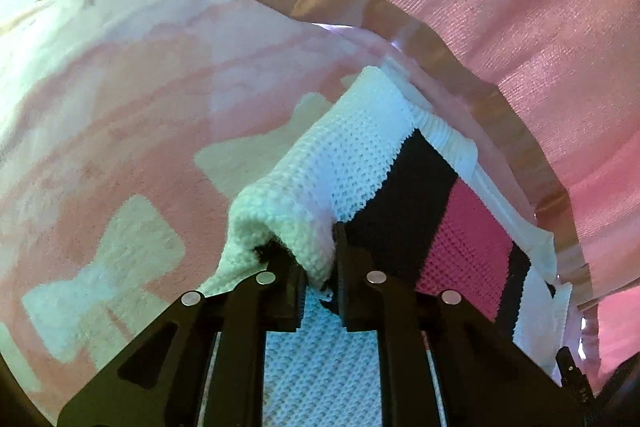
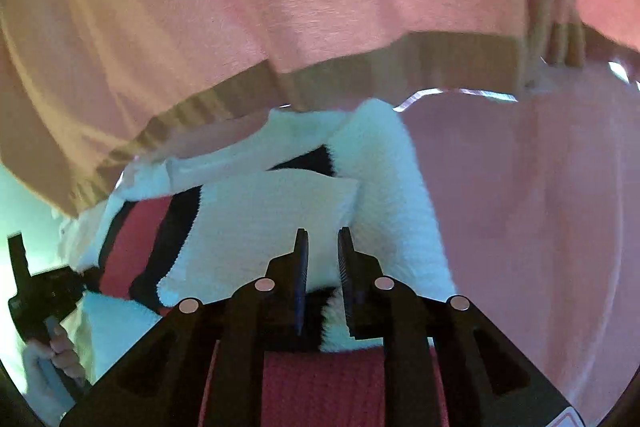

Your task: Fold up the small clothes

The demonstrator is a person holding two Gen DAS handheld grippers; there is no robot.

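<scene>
Pink fleece blanket (image 1: 120, 115) with pale bow shapes spreads under everything, and a pink curtain (image 1: 500, 7) with a tan hem hangs just behind, its edge brushing close to the work. On the blanket lies the knitted sweater (image 1: 360, 155), white with black and deep pink bands, and it's nowhere near a tidy packet yet. One white part is bunched and lifted off the surface, and the body sits rumpled; by my reading the fold is only starting, with the flattening, the side folds and the final halving all left to do.

Now the left hand-held gripper (image 1: 320, 267): jaws drawn nearly together, pinching a thick roll of white knit, which puffs out around the pads and drapes away up towards the curtain. Solid bite there!

Over on the right hand-held gripper (image 2: 323, 267), the jaws are also narrow, with a tuft of white and dark knit caught low between them near the base, while the white panel lies beyond the tips. At the far left of the right wrist view, a person's hand (image 2: 48, 363) grips the other tool's handle.
</scene>
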